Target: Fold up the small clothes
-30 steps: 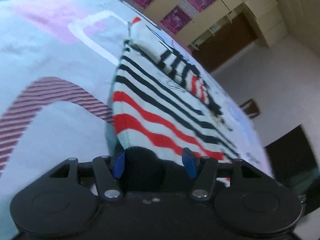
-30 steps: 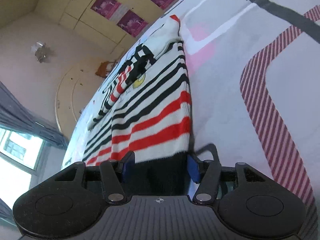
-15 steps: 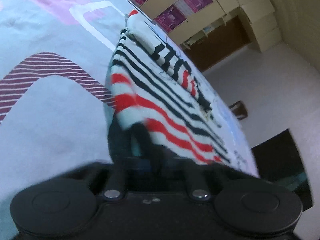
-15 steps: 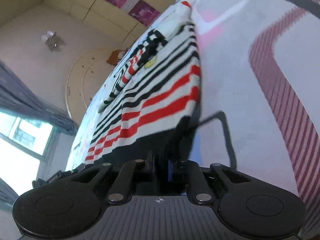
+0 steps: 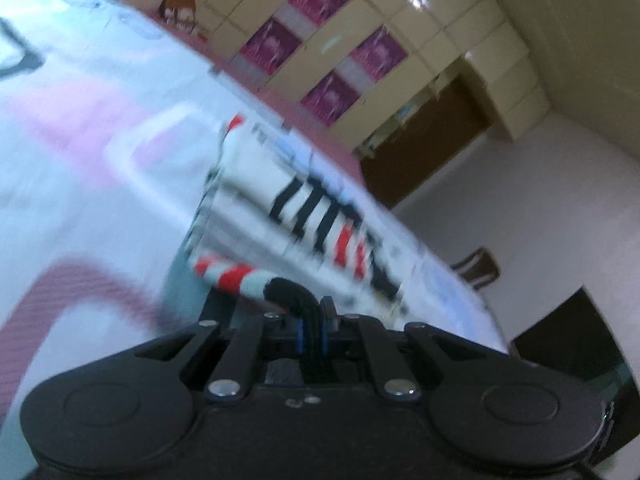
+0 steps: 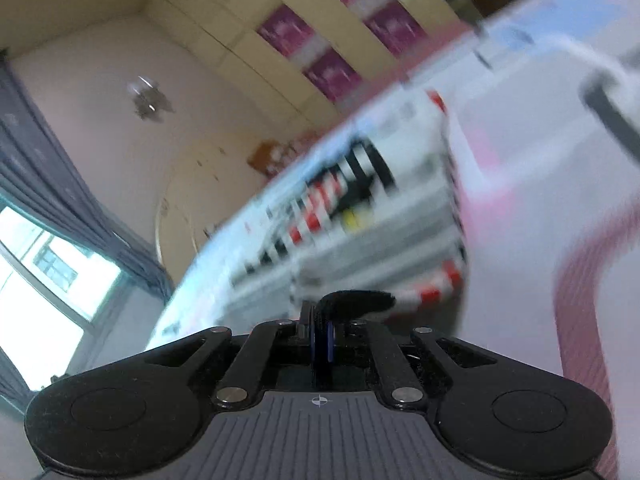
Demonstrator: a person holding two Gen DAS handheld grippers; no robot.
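Now your left gripper (image 5: 311,330) and right gripper (image 6: 320,330) each pinch the striped sweater's (image 5: 320,216) black hem. Its collar end lies straight ahead, so the fold runs forward.

Both grippers clamped, each pinching black fabric.

The left gripper (image 5: 311,330) has its blue-padded jaws drawn nearly together on a black hem; the right gripper (image 6: 320,334) has its jaws pressed tight on a black edge, linkage arms folded inward.
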